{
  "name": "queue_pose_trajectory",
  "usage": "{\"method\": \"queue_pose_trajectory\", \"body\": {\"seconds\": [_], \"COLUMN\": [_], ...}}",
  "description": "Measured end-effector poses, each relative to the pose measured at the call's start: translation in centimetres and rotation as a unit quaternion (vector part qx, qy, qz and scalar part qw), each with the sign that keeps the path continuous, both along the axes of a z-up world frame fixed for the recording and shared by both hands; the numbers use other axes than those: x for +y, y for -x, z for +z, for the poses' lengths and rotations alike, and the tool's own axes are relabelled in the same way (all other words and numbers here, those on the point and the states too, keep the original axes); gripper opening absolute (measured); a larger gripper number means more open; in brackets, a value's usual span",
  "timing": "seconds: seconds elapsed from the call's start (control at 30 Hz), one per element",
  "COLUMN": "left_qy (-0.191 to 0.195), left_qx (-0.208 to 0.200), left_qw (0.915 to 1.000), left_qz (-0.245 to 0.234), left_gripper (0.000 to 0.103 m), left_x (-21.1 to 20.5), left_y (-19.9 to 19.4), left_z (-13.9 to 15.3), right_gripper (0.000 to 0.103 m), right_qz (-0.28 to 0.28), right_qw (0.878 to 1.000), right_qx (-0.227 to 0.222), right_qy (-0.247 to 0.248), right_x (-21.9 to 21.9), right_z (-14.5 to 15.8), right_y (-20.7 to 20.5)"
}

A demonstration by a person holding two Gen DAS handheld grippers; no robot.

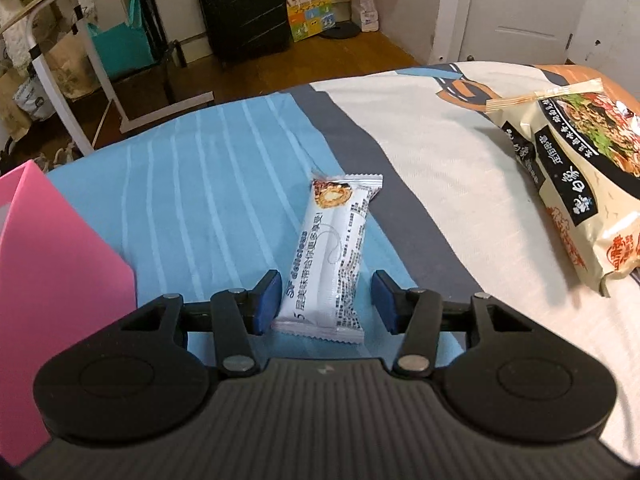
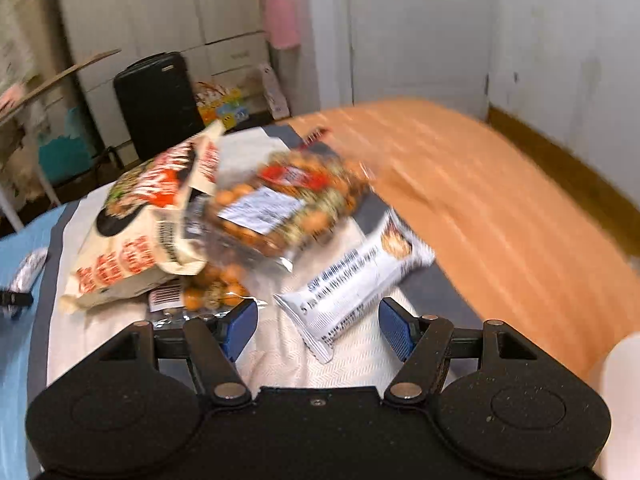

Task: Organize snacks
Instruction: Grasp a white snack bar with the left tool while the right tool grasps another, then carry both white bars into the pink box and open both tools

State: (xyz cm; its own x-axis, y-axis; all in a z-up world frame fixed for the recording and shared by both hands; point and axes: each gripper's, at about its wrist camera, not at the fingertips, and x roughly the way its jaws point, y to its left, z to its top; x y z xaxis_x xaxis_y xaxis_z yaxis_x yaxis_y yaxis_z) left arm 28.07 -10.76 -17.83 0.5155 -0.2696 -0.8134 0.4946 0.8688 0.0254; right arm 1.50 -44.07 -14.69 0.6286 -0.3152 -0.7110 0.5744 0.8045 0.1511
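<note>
On my left, a pink box (image 1: 60, 300) walls off the edge, and my left gripper (image 1: 325, 304) sits wide apart around the near end of a white snack bar (image 1: 332, 248) reading "SF delicious", touching neither pad. Open bedspread (image 1: 432, 184) separates it from the noodle bag (image 1: 580, 184). My right gripper (image 2: 318, 326) gapes empty just short of a second white bar (image 2: 356, 280); its blurred print looks similar.

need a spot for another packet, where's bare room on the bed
Free: the blue striped cloth between the pink bin and the white snack bar; also the cream sheet between that bar and the noodle bag. Crowded: the snack pile in the right wrist view.
</note>
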Motion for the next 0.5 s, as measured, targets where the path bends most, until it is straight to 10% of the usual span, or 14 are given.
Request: {"method": "queue_pose_trajectory", "body": {"seconds": [0.17, 0.5], "left_qy": [-0.001, 0.024], "left_qx": [0.007, 0.029], "left_qw": [0.9999, 0.9993], "left_qz": [0.009, -0.001], "left_gripper": [0.027, 0.024], "left_x": [0.0, 1.0], "left_y": [-0.3, 2.0], "left_z": [0.2, 4.1], "right_gripper": [0.083, 0.034], "right_qz": [-0.016, -0.028], "right_qw": [1.000, 0.997], "right_qx": [-0.013, 0.043], "right_qy": [0.001, 0.057], "right_x": [-0.6, 1.5], "right_z": [-1.0, 0.7], "right_y": [-1.5, -1.2]}}
